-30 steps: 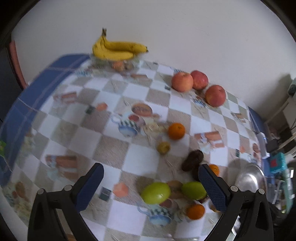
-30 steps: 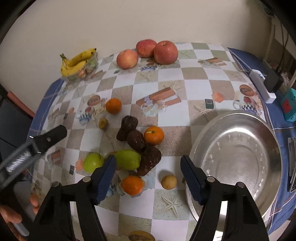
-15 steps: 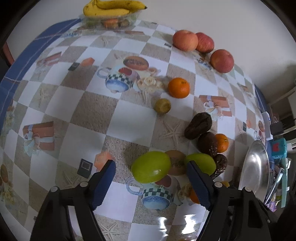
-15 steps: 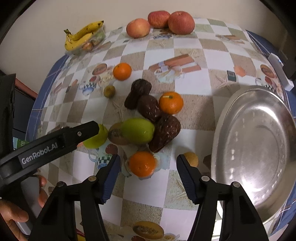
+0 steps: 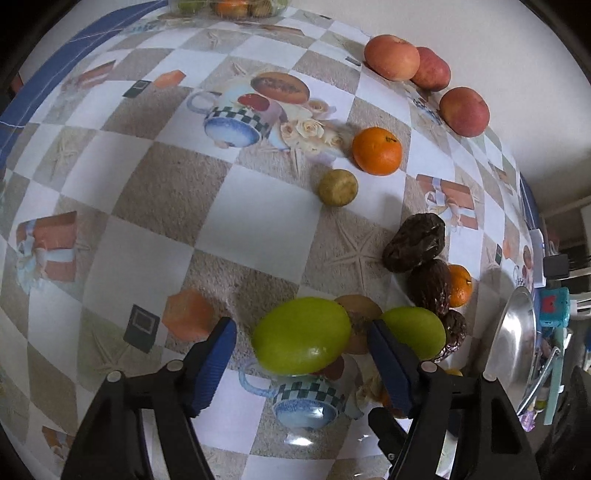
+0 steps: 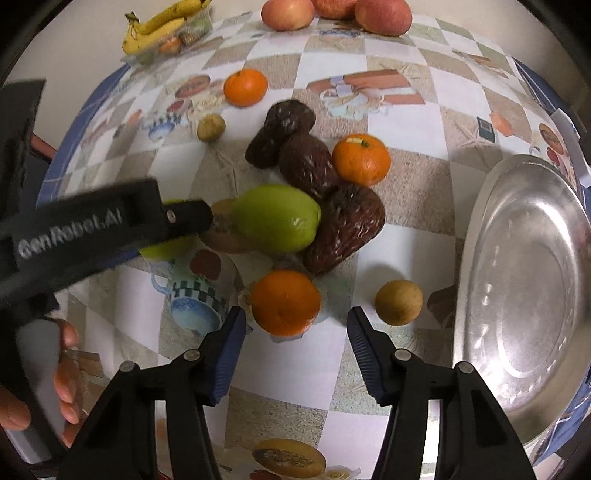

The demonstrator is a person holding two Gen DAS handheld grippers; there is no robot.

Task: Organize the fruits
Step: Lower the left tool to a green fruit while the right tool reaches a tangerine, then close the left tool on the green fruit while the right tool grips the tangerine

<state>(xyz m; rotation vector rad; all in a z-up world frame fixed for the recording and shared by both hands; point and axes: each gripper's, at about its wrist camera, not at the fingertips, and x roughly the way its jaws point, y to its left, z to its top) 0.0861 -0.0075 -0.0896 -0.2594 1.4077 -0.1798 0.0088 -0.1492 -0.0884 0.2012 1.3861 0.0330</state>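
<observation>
My left gripper (image 5: 301,350) is open, its fingers on either side of a green fruit (image 5: 301,339) that lies on the tablecloth, not touching it. A second green fruit (image 6: 275,218) lies beside it with a kiwi (image 6: 221,230) between them. My right gripper (image 6: 295,339) is open, just in front of an orange (image 6: 284,301), which lies between the fingertips. Three dark brown fruits (image 6: 343,227) and another orange (image 6: 361,159) lie in the pile. The steel plate (image 6: 524,280) stands empty at the right.
Three apples (image 5: 391,57) lie at the far edge by the wall. A banana bunch (image 6: 159,26) sits on a clear box at the back left. A lone orange (image 5: 376,150) and two small tan fruits (image 6: 399,302) lie loose. Boxes and cables stand beyond the plate.
Both grippers have moved forward and down toward the fruit pile. The left one now straddles the green fruit; the right one has closed in on the near orange.
</observation>
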